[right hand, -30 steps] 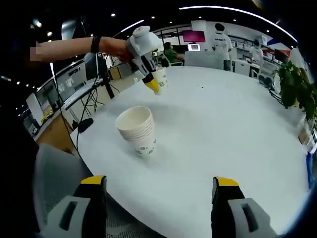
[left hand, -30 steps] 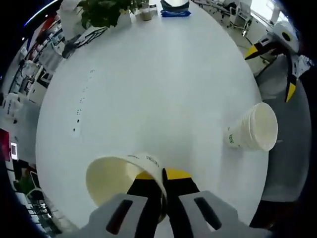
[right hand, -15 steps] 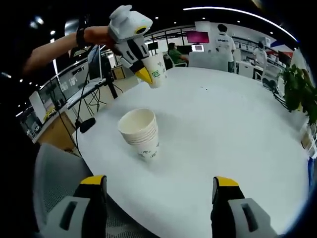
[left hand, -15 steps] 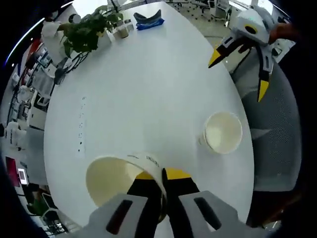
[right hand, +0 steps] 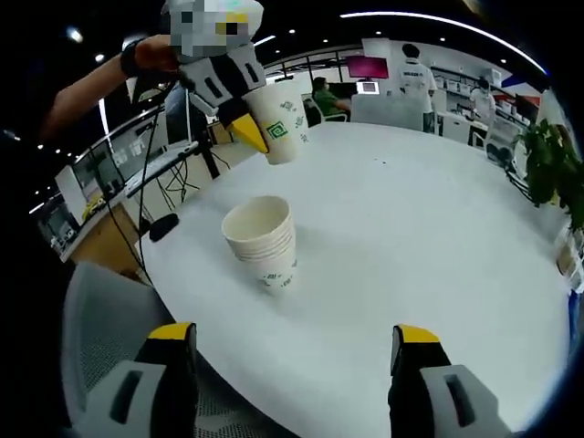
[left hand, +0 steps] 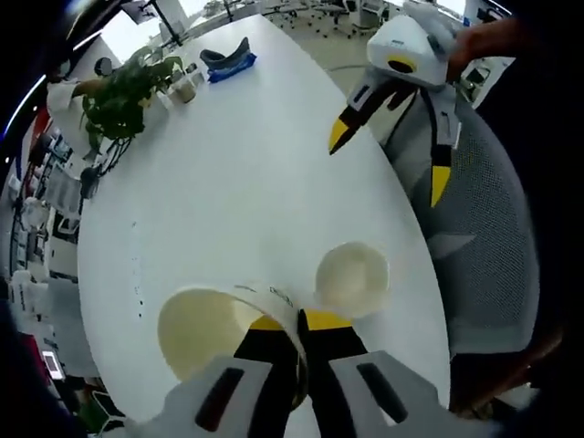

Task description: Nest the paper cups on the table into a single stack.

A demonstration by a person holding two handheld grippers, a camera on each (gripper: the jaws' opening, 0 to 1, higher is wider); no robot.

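Observation:
My left gripper (left hand: 299, 325) is shut on the rim of a single white paper cup (left hand: 208, 328), one jaw inside it. Seen from the right gripper view, that left gripper (right hand: 243, 130) holds the cup (right hand: 279, 124) tilted in the air, above and just behind the stack of nested paper cups (right hand: 263, 239). The stack (left hand: 352, 277) stands upright on the white round table (left hand: 255, 182), mouth up, close to the held cup. My right gripper (right hand: 294, 343) is open with nothing between its fingers, near the table edge short of the stack. It also appears as the right gripper (left hand: 389, 162) over the table's rim.
A potted plant (left hand: 119, 91) and a blue object (left hand: 228, 58) sit at the far side of the table. A grey mesh chair (left hand: 484, 246) stands by the near edge. People and desks fill the room behind the table (right hand: 411, 237).
The left gripper has carried its cup higher and closer, until it hangs nearly over the stack. The right gripper has stayed still and open.

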